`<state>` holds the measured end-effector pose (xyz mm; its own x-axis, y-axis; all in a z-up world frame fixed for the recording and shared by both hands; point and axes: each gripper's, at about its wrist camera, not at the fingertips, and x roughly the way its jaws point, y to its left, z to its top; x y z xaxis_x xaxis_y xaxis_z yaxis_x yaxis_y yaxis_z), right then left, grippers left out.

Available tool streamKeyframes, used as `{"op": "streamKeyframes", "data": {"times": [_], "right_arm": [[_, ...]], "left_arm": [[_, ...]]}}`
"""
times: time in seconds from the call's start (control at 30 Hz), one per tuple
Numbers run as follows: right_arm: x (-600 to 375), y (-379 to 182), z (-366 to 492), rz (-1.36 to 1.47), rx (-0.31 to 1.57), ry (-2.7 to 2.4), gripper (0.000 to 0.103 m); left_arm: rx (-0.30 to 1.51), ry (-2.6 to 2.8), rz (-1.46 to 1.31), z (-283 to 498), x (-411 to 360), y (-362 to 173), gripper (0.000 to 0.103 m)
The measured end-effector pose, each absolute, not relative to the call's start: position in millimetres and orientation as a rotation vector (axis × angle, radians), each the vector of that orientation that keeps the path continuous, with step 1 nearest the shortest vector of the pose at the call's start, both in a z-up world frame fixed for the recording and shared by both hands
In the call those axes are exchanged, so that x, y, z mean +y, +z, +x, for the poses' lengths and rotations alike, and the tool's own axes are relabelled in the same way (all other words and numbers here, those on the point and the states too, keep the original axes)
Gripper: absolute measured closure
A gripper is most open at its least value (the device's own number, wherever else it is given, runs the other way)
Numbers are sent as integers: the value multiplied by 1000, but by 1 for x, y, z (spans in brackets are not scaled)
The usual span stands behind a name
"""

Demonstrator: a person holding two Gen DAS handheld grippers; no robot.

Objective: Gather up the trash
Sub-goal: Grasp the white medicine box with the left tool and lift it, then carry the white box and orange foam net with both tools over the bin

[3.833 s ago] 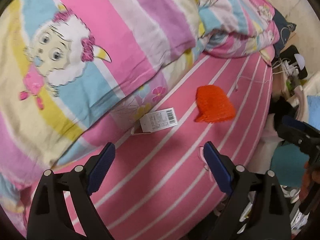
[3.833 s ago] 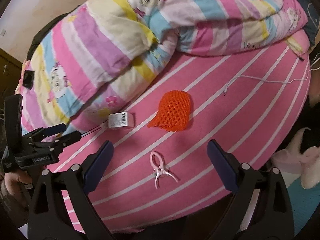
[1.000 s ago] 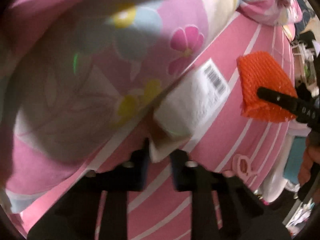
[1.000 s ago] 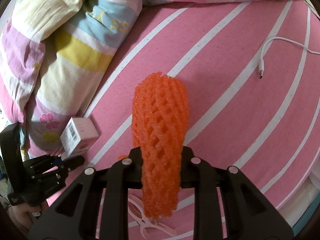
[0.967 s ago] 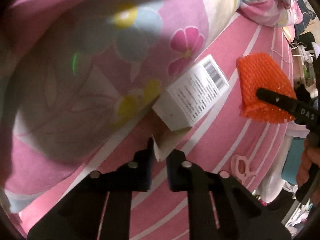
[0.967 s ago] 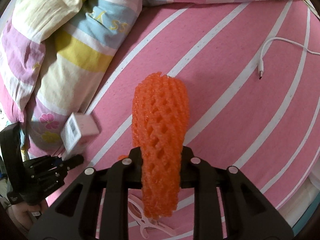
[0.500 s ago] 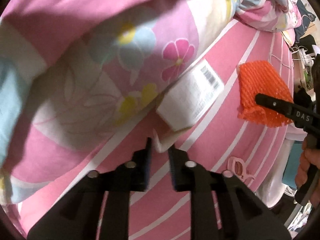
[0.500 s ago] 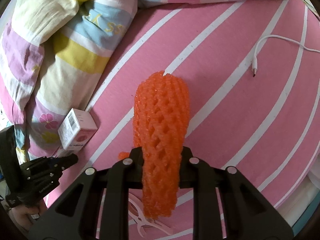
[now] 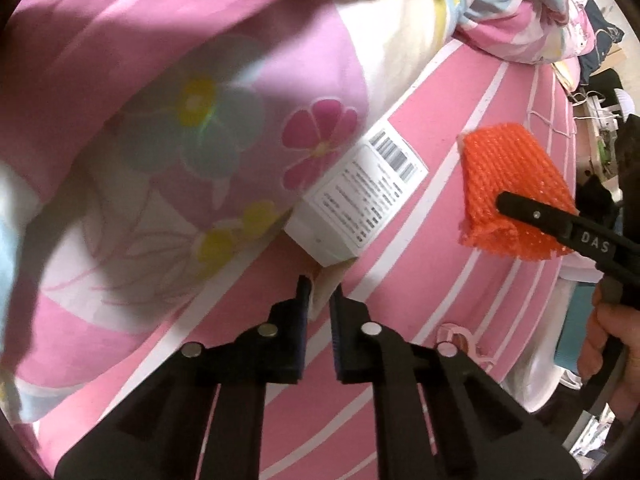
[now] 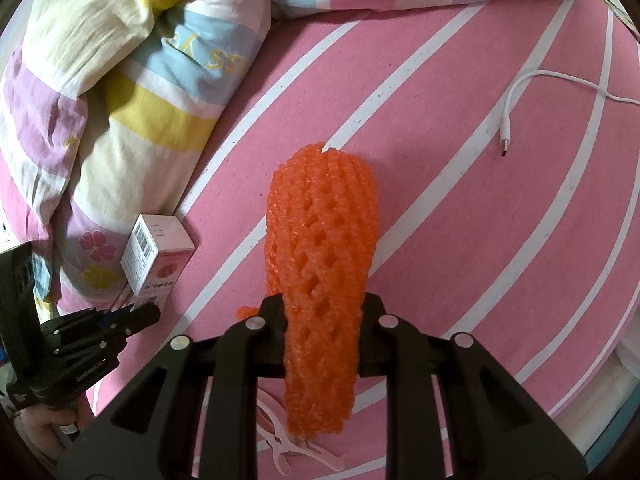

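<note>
Left gripper [image 9: 319, 300] has just been closing, pinching the flap of the box [image 9: 356, 204] lying by the quilt [image 9: 168, 128]; right gripper [image 10: 322, 316] clamping orange net [image 10: 320, 264] mid-bed [image 10: 460, 220]. Better regripping the box body before lifting, since the flap may be tearing.

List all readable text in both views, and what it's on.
"DAS": right gripper, on its finger in the left view; rest cut off.
"SS": duvet, yellow letters, upside down.
Box: barcode and small print, too blurred to read.
Left gripper: white body lettering, too small.

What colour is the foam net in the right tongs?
Bright orange foam net; clearest in the right wrist view.
</note>
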<state>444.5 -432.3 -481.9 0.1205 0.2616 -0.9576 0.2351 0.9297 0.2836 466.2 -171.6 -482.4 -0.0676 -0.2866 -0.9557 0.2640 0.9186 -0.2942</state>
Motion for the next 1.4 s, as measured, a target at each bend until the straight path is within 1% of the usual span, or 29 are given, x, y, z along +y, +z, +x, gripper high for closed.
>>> {"op": "streamKeyframes", "data": {"times": [0.17, 0.23, 0.37, 0.53, 0.73, 0.93, 1.23, 1.4], "right_arm": [[-432, -475, 444, 405, 1456, 16, 83], [-432, -470, 444, 405, 1452, 15, 84], [-431, -454, 440, 408, 1445, 25, 89], [-431, -419, 430, 419, 1415, 30, 91], [-427, -358, 404, 414, 1360, 47, 92], [-427, -286, 366, 422, 1293, 49, 92], [-409, -170, 279, 421, 1170, 53, 92], [-395, -115, 222, 399, 1099, 51, 92]], "left_arm": [[1569, -471, -24, 459, -176, -476, 101], [1560, -473, -26, 456, -175, -470, 101], [1537, -469, -34, 455, -186, -454, 101], [1498, -463, -37, 451, -191, -419, 101], [1444, -462, -45, 437, -195, -363, 101], [1395, -485, -59, 410, -197, -293, 101], [1315, -554, -43, 343, -197, -178, 101], [1267, -604, -42, 300, -198, -127, 101]]}}
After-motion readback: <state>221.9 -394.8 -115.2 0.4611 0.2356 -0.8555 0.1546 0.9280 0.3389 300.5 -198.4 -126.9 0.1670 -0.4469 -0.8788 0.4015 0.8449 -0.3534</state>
